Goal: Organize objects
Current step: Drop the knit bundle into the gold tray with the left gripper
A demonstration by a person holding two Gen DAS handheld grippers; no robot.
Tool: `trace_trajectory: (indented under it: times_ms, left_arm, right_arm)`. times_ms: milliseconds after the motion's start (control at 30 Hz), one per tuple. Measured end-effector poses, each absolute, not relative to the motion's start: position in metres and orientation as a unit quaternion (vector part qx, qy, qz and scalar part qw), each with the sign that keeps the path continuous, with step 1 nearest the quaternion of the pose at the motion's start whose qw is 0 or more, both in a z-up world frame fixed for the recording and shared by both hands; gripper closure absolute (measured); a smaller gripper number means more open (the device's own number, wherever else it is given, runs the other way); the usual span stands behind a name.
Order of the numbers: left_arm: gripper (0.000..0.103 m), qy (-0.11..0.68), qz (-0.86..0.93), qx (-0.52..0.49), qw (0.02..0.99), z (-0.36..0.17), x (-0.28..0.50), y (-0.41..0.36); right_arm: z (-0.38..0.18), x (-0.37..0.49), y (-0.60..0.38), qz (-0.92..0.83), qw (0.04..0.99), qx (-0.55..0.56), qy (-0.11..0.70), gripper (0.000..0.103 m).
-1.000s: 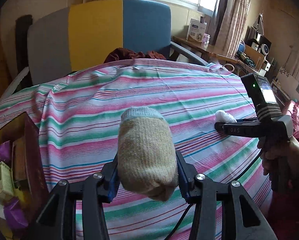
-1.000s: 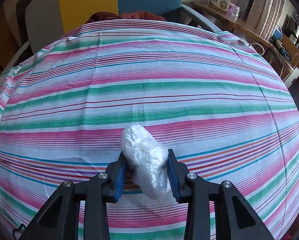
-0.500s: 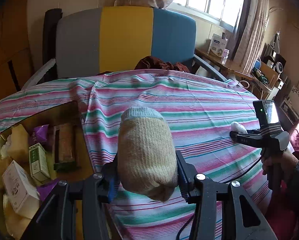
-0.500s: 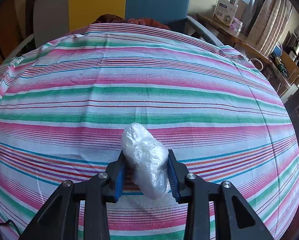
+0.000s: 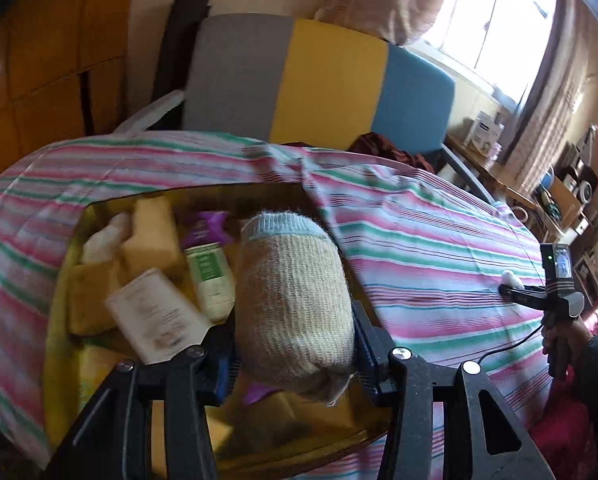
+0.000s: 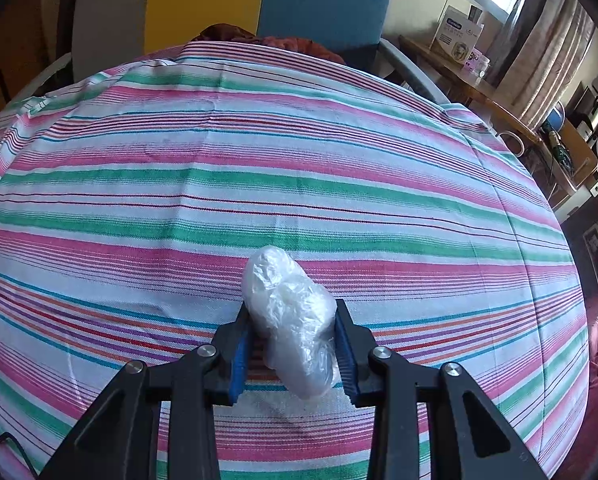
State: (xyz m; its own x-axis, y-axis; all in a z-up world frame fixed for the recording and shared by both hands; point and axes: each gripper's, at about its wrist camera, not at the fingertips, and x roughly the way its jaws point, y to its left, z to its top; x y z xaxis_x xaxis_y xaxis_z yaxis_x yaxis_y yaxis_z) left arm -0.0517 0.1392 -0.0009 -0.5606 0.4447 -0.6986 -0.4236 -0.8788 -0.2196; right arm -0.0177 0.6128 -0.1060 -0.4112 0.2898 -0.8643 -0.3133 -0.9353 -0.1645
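A: Rolled sock clamped crosswise in left gripper, blue cuff pointing away. Pads squeezing the knit on both sides, bulging past them. Hanging over the box, near its right edge.

B: Why over the box?

A: Looks like the drop-off. Already loaded: pale carton, green-label bottle, purple spray head, yellow sponges. Loose heap, nothing upright. Sock likely next onto the pile.

B: Grip mid-body on purpose?

A: Probably. Keeps the roll from unwinding. Soft, so no damage risk on release, only a bounce off the carton.

B: Right side?

A: Right gripper closed on a crumpled clear plastic bundle. Well right of the box, above the striped cloth, angled down. Seen from the left wrist: small, far right of the box, a hand on its handle.

B: Waiting its turn?

A: Best guess. Only one clear gap in the box, and the left is over it. Bundle light and springy, so a firm pinch makes sense.

B: Risks?

A: Cloth edge draped at the box's far rim; possible snag there. Left view blurred, exact height above contents not readable.
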Motion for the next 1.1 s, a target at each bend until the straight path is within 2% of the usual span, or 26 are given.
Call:
trace_trajectory:
  times_ms: [167, 367, 600, 833, 1033, 1100]
  left_arm:
    - [0.054, -0.031, 0.879, -0.419, 0.228, -0.016, -0.044, 0.102]
    - [0.054, -0.042, 0.864, -0.431, 0.256, -0.020, -0.040, 0.115]
    - [0.054, 0.027, 0.840, -0.446, 0.309, -0.031, -0.036, 0.167]
    - [0.053, 0.045, 0.812, -0.487, 0.318, -0.059, -0.044, 0.190]
    - [0.049, 0.038, 0.809, -0.501, 0.306, -0.069, -0.046, 0.183]
    - [0.044, 0.034, 0.819, -0.486, 0.302, -0.062, -0.045, 0.177]
  right_arm:
    - [-0.106, -0.018, 0.612, 0.839, 0.181, -0.512, 0.005, 0.067]
    - [-0.106, -0.019, 0.609, 0.838, 0.184, -0.513, -0.007, 0.067]
    - [-0.106, -0.021, 0.607, 0.838, 0.184, -0.514, -0.013, 0.067]
    - [-0.106, -0.021, 0.609, 0.838, 0.183, -0.514, -0.015, 0.067]
    - [-0.107, -0.022, 0.609, 0.838, 0.183, -0.514, -0.015, 0.067]
    - [-0.107, -0.022, 0.610, 0.838, 0.183, -0.514, -0.015, 0.067]
